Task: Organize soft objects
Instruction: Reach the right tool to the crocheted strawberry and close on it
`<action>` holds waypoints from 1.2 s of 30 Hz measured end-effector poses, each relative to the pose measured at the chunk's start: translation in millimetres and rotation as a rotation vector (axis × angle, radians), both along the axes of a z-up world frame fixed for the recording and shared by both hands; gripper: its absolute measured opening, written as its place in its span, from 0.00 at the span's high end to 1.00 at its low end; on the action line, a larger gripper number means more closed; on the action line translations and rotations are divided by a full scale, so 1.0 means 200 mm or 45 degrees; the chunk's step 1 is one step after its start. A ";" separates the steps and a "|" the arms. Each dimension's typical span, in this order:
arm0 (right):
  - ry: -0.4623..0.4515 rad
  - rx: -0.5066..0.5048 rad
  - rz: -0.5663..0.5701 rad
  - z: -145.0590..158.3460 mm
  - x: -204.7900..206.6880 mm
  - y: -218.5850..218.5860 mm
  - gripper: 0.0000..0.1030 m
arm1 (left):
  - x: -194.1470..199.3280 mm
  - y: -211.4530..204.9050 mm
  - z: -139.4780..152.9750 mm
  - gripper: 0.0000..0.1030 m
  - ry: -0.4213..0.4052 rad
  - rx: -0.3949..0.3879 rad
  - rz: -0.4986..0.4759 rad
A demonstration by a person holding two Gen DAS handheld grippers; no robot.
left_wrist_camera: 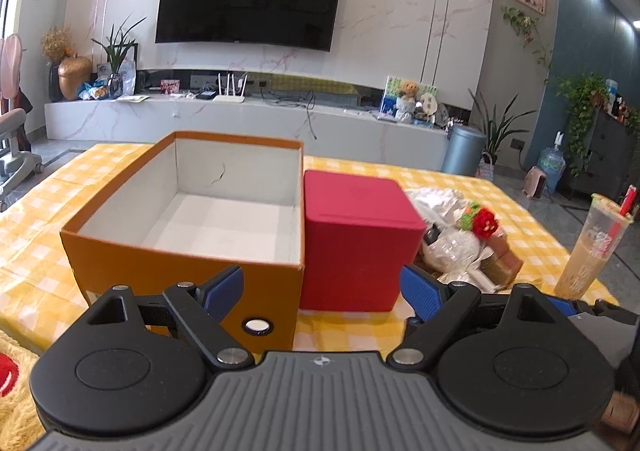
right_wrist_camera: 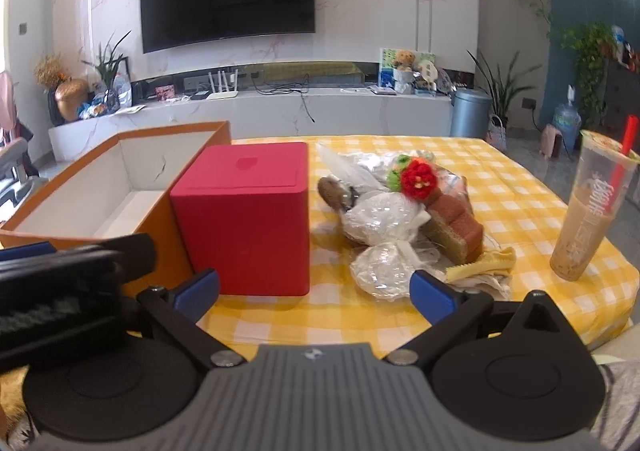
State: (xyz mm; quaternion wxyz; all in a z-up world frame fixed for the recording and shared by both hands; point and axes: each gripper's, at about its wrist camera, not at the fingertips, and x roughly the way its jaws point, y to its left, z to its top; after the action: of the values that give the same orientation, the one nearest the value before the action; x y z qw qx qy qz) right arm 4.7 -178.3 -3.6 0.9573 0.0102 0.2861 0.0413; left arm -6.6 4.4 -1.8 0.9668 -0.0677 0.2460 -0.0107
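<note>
Soft objects (right_wrist_camera: 404, 219) lie heaped on the yellow checked tablecloth (right_wrist_camera: 520, 187), right of both boxes; none is boxed yet, so the task looks to be at its start.

Left to right across the table:
- Orange box (left_wrist_camera: 176, 251), lid off, white inside, nothing in it.
- Red box (left_wrist_camera: 356, 235), closed cube, touching or just beside the orange box's right wall.
- Heap: crinkled clear plastic bags (right_wrist_camera: 380, 219), a red knitted flower (right_wrist_camera: 418, 177) with green trim on top, a brown-and-green sponge block (right_wrist_camera: 452, 227) leaning at the right, a pale yellow strip (right_wrist_camera: 484, 263) at the near edge.
- Milk tea cup (right_wrist_camera: 588, 211) with a red straw, well apart at the far right, upright.

Left gripper (left_wrist_camera: 320, 291): jaws wide apart, nothing between them, pointed at the seam between the two boxes. Right gripper (right_wrist_camera: 316, 291): jaws likewise spread and empty, aimed at the red box's near right corner, the heap just ahead and to its right.

Judgement: the heap lies on the right gripper's side, so that gripper is the nearer one; the heap's long axis runs from the far left toward the near right. A first pick likely calls for a small swing rightward. Risk: slippery bags may slide, and the cup stands in the same direction.
</note>
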 end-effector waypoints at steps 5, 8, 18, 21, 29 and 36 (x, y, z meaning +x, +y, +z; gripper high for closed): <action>0.033 0.049 -0.072 0.06 0.05 -0.12 0.03 | -0.01 -0.03 0.07 0.00 -0.041 -0.004 -0.013; 0.049 0.035 -0.053 0.11 0.11 -0.18 0.03 | 0.01 -0.06 0.10 0.00 -0.047 0.021 -0.021; 0.029 -0.092 -0.043 0.36 0.41 -0.37 0.03 | 0.16 -0.22 0.11 0.00 -0.010 0.084 -0.075; 0.054 -0.060 -0.023 0.41 0.50 -0.44 0.04 | 0.21 -0.29 0.11 0.00 0.010 0.140 -0.116; -0.022 0.177 -0.150 0.25 0.64 -0.67 0.13 | 0.39 -0.51 -0.01 0.00 0.043 0.294 -0.160; 0.028 0.181 0.078 0.16 0.72 -0.60 0.14 | 0.45 -0.58 -0.13 0.00 -0.012 0.254 -0.329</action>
State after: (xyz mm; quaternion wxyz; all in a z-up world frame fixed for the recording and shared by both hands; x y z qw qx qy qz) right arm 148.1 -297.9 28.5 0.9492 0.0699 0.2932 0.0906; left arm 82.8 -112.6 -28.5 0.9605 0.0610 0.2479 -0.1108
